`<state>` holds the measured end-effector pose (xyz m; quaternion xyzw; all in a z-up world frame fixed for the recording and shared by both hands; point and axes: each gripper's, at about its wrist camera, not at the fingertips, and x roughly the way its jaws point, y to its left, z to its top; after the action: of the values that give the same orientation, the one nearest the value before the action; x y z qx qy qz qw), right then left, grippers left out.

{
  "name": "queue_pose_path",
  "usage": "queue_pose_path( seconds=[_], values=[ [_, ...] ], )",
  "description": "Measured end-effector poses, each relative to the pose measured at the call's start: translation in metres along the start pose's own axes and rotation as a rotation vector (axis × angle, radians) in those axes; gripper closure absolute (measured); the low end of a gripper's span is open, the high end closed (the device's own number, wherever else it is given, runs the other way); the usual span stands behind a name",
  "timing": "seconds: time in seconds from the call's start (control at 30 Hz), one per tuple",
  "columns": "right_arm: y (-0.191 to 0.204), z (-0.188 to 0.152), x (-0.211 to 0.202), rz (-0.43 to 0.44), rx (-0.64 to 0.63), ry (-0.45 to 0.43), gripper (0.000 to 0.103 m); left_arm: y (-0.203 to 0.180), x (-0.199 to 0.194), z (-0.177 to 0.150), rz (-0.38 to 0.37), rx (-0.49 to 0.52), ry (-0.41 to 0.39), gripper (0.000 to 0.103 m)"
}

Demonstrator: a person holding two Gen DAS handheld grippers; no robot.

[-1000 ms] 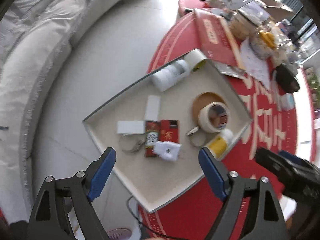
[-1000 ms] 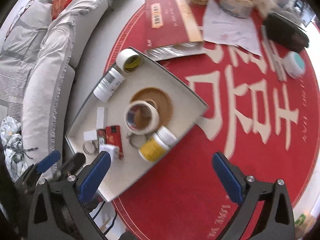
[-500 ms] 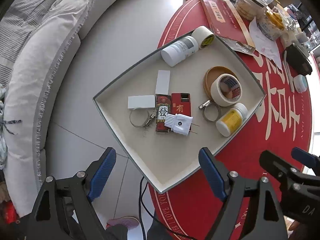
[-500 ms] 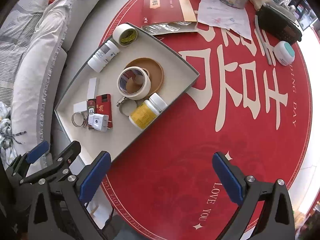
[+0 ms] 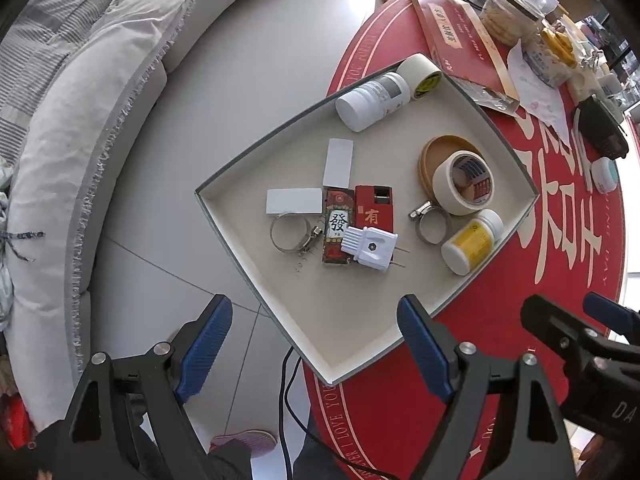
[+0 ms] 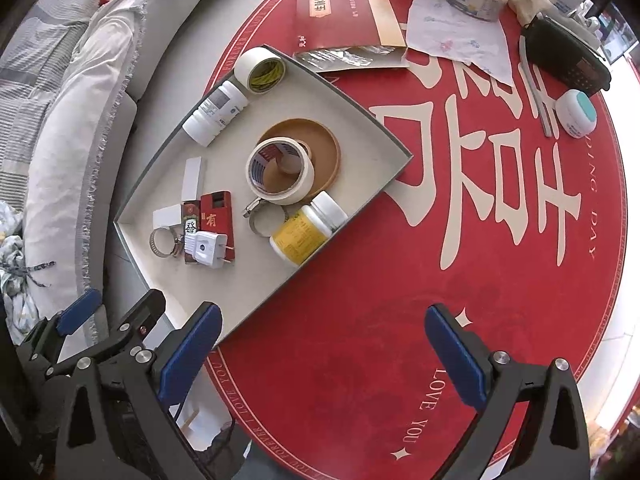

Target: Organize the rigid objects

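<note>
A cream tray [image 5: 348, 332] [image 6: 256, 284] sits on the red round table, overhanging its edge. In it lie a white plug [image 5: 372, 248] [image 6: 206, 248] on red boxes [image 5: 374, 210], two hose clamps [image 5: 290, 234] [image 5: 432, 224], white cards [image 5: 338, 160], a tape roll [image 5: 464, 184] [image 6: 280, 170] on a brown disc, a yellow bottle [image 5: 470, 242] [image 6: 306, 234], a white bottle [image 5: 372, 100] [image 6: 214, 114] and another tape roll [image 6: 260, 68]. My left gripper [image 5: 316, 352] is open and empty above the tray's near corner. My right gripper [image 6: 324, 356] is open and empty over the red table.
A red booklet [image 6: 344, 4], paper, snack jars, a black case [image 6: 564, 56] and a small teal-lidded jar [image 6: 576, 114] lie at the table's far side. A grey sofa [image 5: 80, 120] curves along the left. A black cable [image 5: 288, 392] hangs below the tray.
Both grippers have pulled back and up from the tray, so it looks smaller and farther. The objects in the tray have not moved.
</note>
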<state>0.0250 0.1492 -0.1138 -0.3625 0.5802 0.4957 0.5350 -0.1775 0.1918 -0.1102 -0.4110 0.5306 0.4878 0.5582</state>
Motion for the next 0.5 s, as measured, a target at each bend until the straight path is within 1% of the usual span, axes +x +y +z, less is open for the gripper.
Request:
queue_pose_path(
  seconds=[0.5],
  values=[
    [0.0065,0.0038,-0.0008,-0.004,-0.007,-0.005,0.001,0.0038,0.0033,0.0003,-0.004,-0.001,0.009,0.016]
  ],
)
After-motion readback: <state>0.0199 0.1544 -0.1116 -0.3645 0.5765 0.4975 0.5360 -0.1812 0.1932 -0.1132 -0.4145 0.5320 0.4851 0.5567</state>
